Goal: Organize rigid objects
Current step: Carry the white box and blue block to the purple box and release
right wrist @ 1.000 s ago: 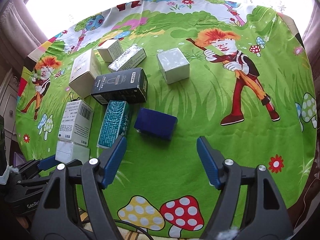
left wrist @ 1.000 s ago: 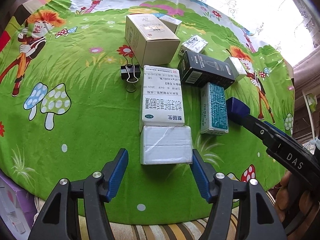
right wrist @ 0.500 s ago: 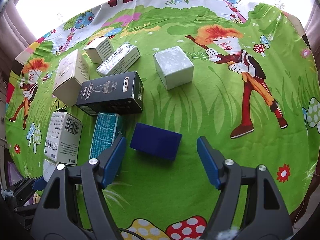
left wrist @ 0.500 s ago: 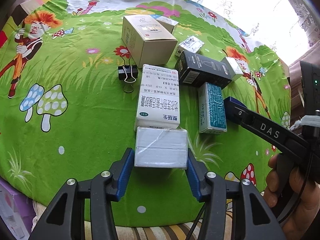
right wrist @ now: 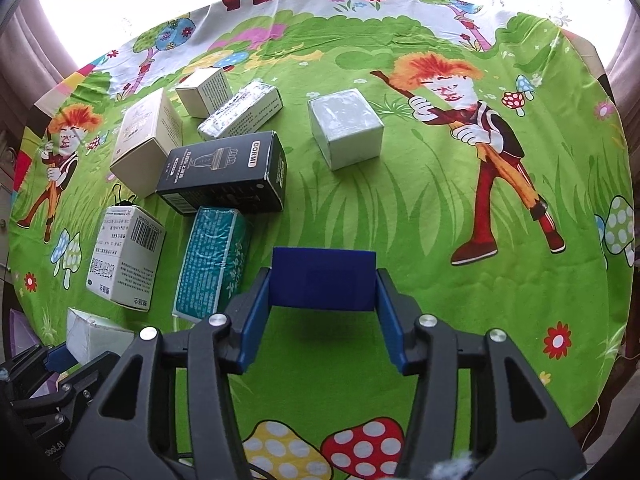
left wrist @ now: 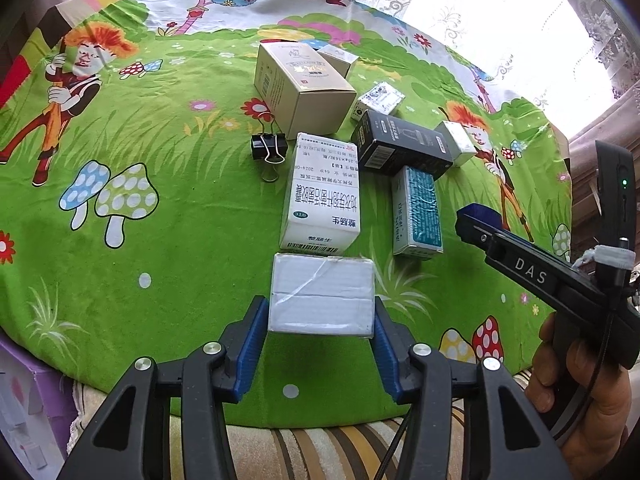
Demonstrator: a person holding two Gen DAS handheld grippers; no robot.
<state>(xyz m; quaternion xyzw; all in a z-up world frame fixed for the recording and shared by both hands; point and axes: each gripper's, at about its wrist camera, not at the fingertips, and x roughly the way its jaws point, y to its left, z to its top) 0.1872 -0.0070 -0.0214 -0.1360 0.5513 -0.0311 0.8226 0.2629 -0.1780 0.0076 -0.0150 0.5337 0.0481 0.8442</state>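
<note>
In the left wrist view, the left gripper (left wrist: 320,322) sits at the bottom centre of the frame with its blue pads against both short sides of a plain white rectangular carton (left wrist: 322,294); its jaws are clamped on that carton. The carton lies just below a white medicine box printed with Chinese text (left wrist: 322,196), the two nearly touching end to end. Right of that box lies a teal and white oblong packet (left wrist: 416,212), and above it a black rectangular box (left wrist: 404,148). A beige cardboard box (left wrist: 304,88) stands in the upper middle, with a black binder clip (left wrist: 269,151) to its lower left. All rest on a green cartoon-printed tablecloth (left wrist: 160,240).

In the right wrist view, the right gripper (right wrist: 323,302) occupies the bottom centre, its jaws closing on a dark blue rectangular block (right wrist: 323,278) that spans the gap between the blue pads, both of which meet its ends. A shadow lies on the cloth under the block. A white cube-shaped box (right wrist: 345,132) stands alone in the upper middle of this view, well apart from the cluster at the left. The right gripper's handle, held in a person's hand (left wrist: 584,400), shows at the right edge of the left wrist view.
</note>
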